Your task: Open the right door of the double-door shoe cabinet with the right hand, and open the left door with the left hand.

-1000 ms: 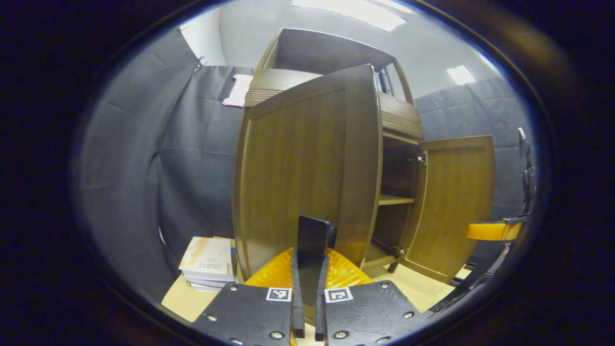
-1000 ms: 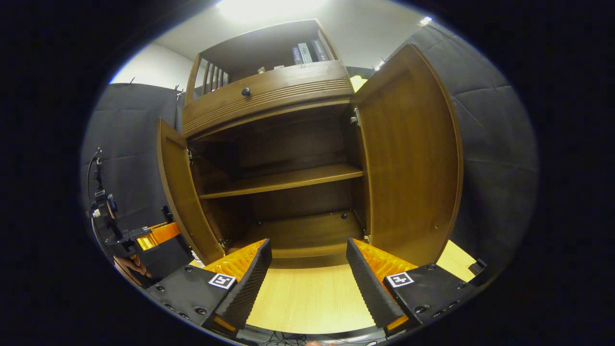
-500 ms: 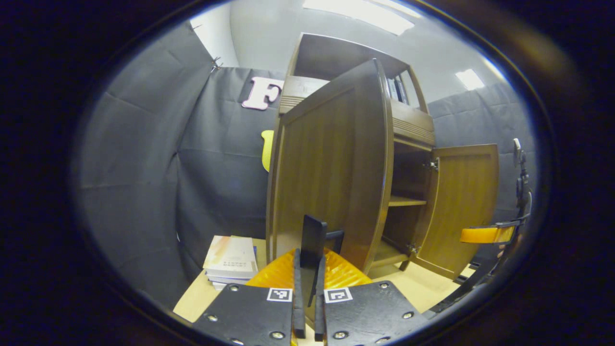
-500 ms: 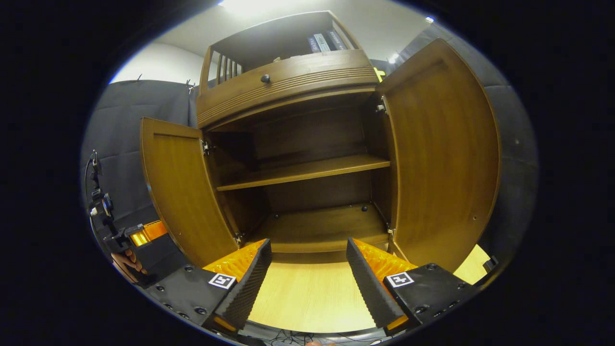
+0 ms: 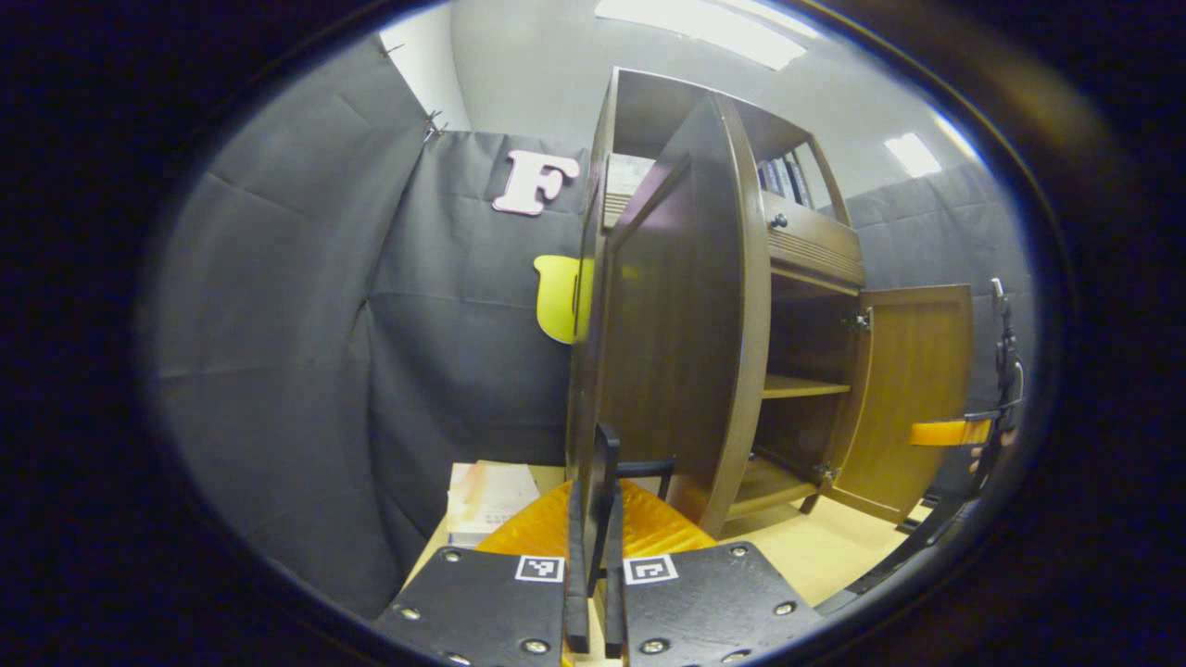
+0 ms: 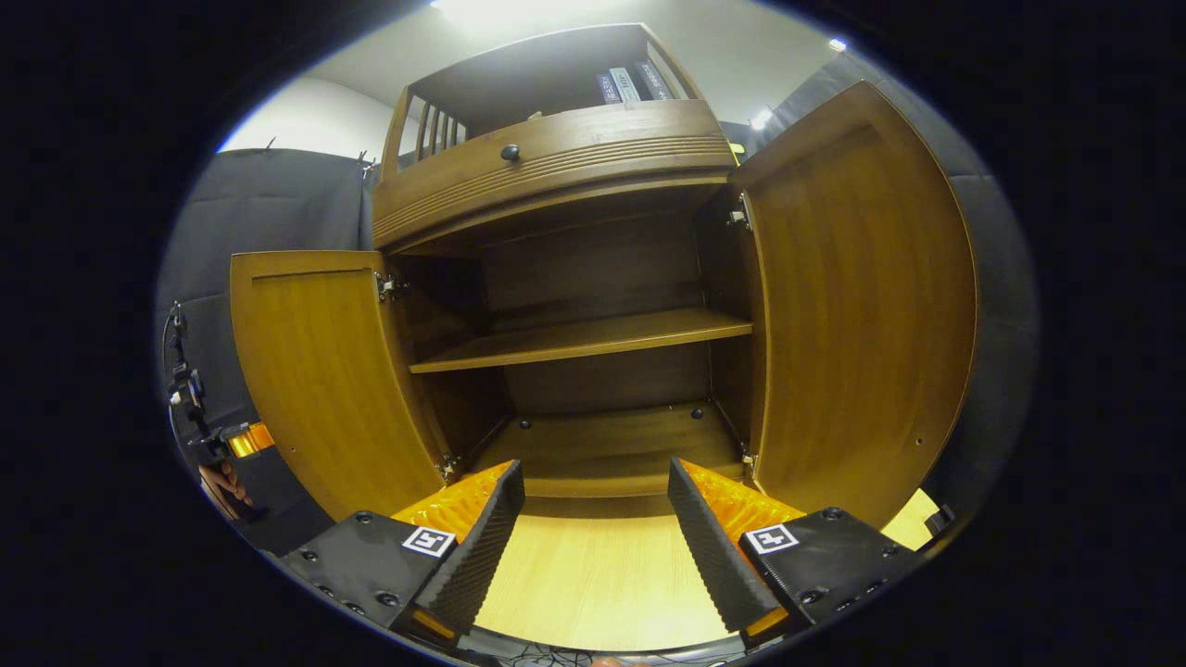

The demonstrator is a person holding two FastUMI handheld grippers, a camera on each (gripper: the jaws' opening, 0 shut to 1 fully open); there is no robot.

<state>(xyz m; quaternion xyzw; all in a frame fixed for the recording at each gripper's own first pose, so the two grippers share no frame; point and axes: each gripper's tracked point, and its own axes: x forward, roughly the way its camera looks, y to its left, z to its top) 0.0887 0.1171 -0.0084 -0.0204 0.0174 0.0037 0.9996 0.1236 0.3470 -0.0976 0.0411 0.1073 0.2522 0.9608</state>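
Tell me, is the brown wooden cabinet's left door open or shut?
Open. In the right gripper view the brown wooden left door stands swung out on its hinges, and the inside shelf shows bare.

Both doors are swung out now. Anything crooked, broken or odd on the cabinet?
Nothing stands out. The left door and right door hang straight, and the shelf sits level. The left gripper is shut on the left door's handle.

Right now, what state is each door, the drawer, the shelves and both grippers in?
left door: swung wide open
right door: swung wide open
drawer: closed
inner shelf: bare
cabinet floor: bare
left gripper: shut on the left door's handle
right gripper: open, holding nothing
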